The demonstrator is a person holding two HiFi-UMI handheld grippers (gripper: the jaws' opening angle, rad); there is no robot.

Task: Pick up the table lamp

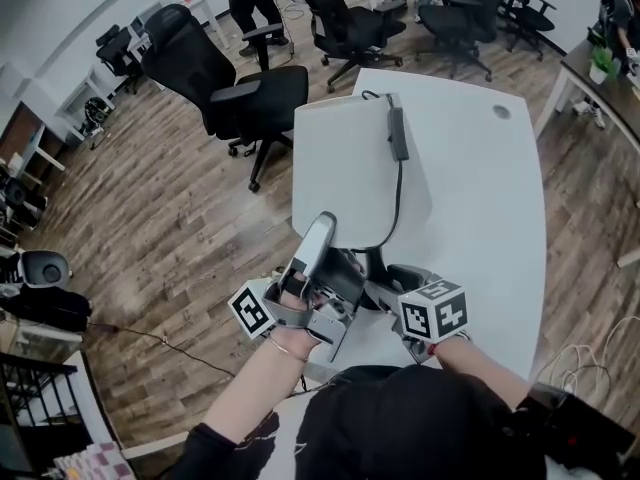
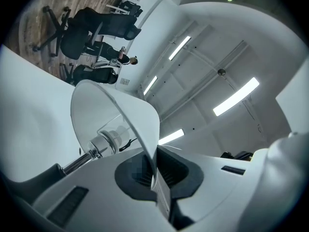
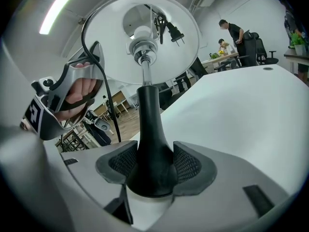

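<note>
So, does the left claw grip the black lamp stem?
No, the left claw pinches the edge of the thin white lampshade.

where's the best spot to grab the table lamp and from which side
Take its black neck low down, where it flares into the foot, coming in low from the person's own side as the right claw does. That part is narrow and rigid, and the flare sits snug between the pads. The shade is thin and wide, so the left claw pinching its rim probably only steadies.
</note>
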